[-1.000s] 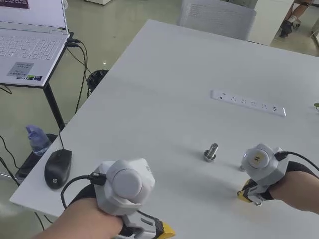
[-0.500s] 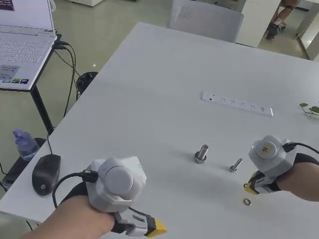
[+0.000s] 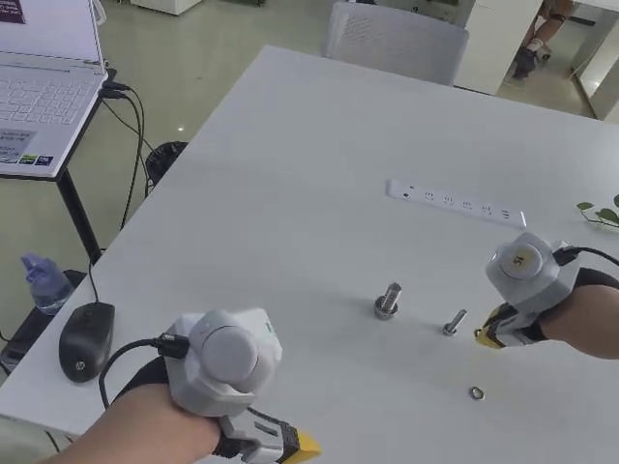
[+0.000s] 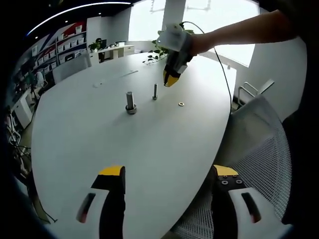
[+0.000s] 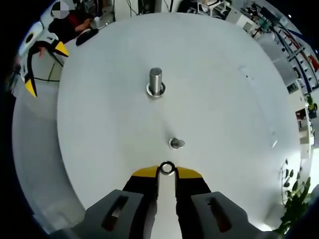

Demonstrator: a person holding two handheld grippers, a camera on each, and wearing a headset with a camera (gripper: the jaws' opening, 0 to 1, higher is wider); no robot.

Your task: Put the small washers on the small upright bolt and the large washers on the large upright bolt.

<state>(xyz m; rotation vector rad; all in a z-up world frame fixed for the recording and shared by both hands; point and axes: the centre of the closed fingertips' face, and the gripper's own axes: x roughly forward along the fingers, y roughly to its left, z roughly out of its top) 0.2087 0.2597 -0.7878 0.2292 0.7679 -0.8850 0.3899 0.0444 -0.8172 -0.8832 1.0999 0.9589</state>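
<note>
The right gripper [image 5: 167, 174] has its yellow-tipped jaws pressed together, pinching a washer [image 5: 167, 169] edge-on at the very tips. It hangs above the white table [image 3: 290, 193], near the small bolt [image 5: 176, 144], which stands upright just ahead of the tips in the right gripper view. The large bolt [image 5: 156, 82] stands upright farther on, apart from the small one, with a ring at its base; whether that is a washer or the bolt's own head I cannot tell.

A loose washer [image 3: 476, 392] lies flat on the table, nearer the person than the small bolt and apart from both bolts.

The left gripper [image 4: 168, 172] has its jaws spread wide with nothing between them. It is held low over the near edge of the table, well apart from the bolts.

Beyond the bolts a white power strip [image 3: 455, 203] lies on the table; its markings are too small to read. A round label on top of the right gripper carries characters I cannot make out. An open laptop [image 3: 39, 87] sits on a side stand to the left, with stickers on its palm rest that are not legible. A black mouse [image 3: 85, 338] rests at the table's left corner.
</note>
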